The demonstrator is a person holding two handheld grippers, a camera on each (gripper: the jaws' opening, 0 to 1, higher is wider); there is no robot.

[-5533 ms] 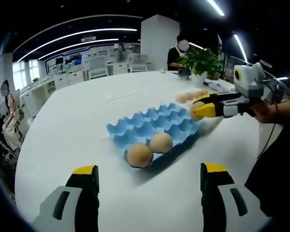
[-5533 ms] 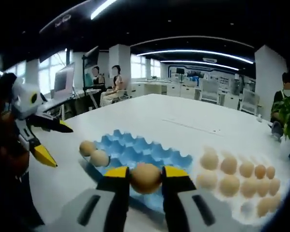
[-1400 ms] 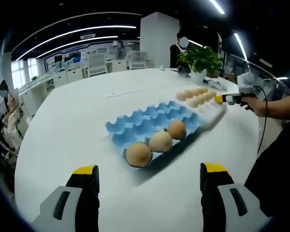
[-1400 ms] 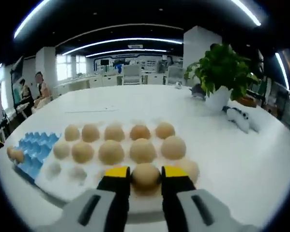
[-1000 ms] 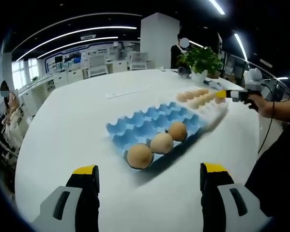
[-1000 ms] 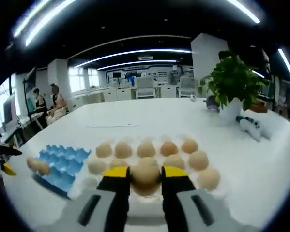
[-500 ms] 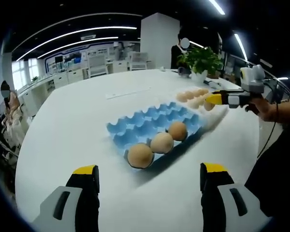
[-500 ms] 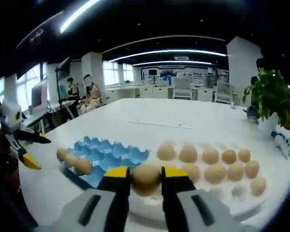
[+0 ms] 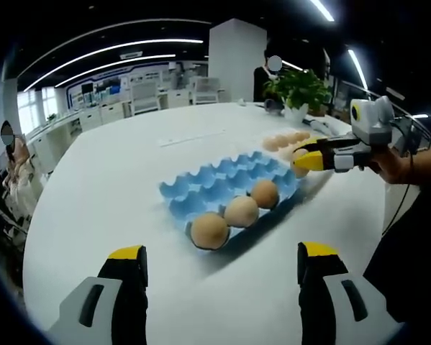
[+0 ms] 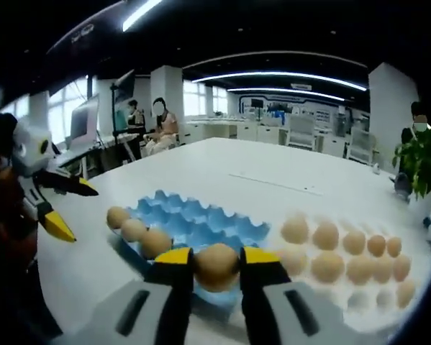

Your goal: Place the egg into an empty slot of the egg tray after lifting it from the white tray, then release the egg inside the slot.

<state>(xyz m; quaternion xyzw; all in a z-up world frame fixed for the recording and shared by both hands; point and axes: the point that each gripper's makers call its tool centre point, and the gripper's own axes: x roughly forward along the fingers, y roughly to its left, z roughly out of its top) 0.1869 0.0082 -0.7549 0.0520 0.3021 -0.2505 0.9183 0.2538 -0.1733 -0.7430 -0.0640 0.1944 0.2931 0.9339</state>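
The right claw [image 10: 216,267], clamped on an egg [image 10: 216,267], has swung from the white tray [image 10: 359,305] over the blue egg tray [image 10: 201,226]; left claw [image 9: 219,269] hangs open, empty.

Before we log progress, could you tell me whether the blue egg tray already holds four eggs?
No, the blue egg tray holds three eggs; the right gripper grips another.

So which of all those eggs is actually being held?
The egg pinched between the right gripper's yellow-tipped jaws above the blue tray; every other egg sits in a tray.
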